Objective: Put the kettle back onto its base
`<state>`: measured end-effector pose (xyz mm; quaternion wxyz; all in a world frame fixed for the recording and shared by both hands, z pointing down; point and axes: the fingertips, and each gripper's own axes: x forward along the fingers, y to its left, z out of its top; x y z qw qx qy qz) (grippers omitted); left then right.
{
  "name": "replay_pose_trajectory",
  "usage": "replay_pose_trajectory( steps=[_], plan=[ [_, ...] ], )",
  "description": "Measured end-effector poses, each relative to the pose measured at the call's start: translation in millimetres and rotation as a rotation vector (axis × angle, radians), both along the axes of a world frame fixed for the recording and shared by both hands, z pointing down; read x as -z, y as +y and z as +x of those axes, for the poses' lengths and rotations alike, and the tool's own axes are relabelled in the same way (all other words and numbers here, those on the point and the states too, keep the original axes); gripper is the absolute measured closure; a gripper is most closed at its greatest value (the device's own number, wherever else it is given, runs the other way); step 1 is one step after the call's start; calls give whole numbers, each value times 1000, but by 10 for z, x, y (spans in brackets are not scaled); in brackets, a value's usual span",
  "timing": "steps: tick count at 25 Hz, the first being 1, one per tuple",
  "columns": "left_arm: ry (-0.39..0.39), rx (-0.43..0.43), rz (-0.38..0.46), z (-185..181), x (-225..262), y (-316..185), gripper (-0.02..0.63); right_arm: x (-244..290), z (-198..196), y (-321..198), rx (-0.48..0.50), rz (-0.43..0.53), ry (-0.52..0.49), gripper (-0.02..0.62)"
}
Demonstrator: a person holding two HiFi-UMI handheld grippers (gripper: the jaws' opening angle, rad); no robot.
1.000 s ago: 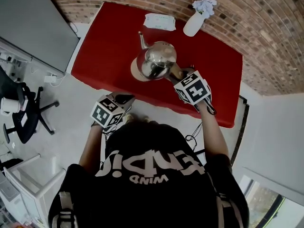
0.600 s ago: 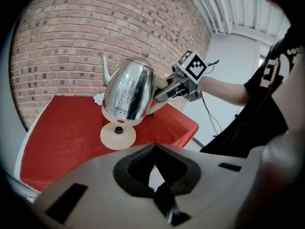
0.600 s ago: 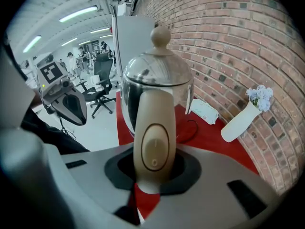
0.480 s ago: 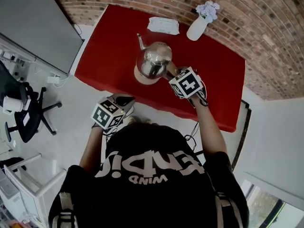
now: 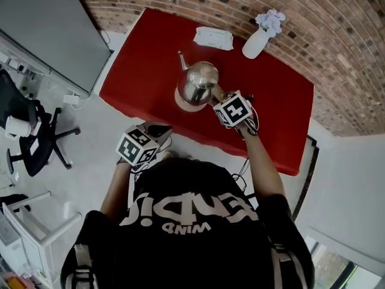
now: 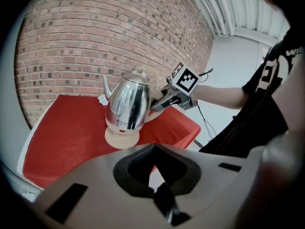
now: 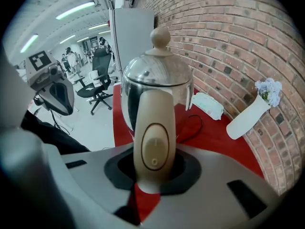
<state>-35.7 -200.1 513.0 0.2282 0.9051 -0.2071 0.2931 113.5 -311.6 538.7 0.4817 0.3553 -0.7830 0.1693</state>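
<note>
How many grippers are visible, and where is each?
2. The left gripper is empty, in front of the red table; the right gripper grips the kettle handle. None seems hidden.

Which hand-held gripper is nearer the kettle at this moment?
Right. The right hand-held gripper grips the beige handle of the kettle above the red table. The left hand-held gripper hangs short of the table's near edge, apart from the kettle.

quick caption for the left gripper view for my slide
Right tool holds the steel kettle by its handle on the beige base, red table below, brick wall behind.
</note>
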Motion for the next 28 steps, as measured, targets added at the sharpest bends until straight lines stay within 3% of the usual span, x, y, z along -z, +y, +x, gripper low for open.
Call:
replay_pose_trajectory(
  steps=[28],
  plan=[
    [15, 53, -26, -88, -27, -74, 597, -504, -85, -12, -16, -48, 20, 514]
  ],
)
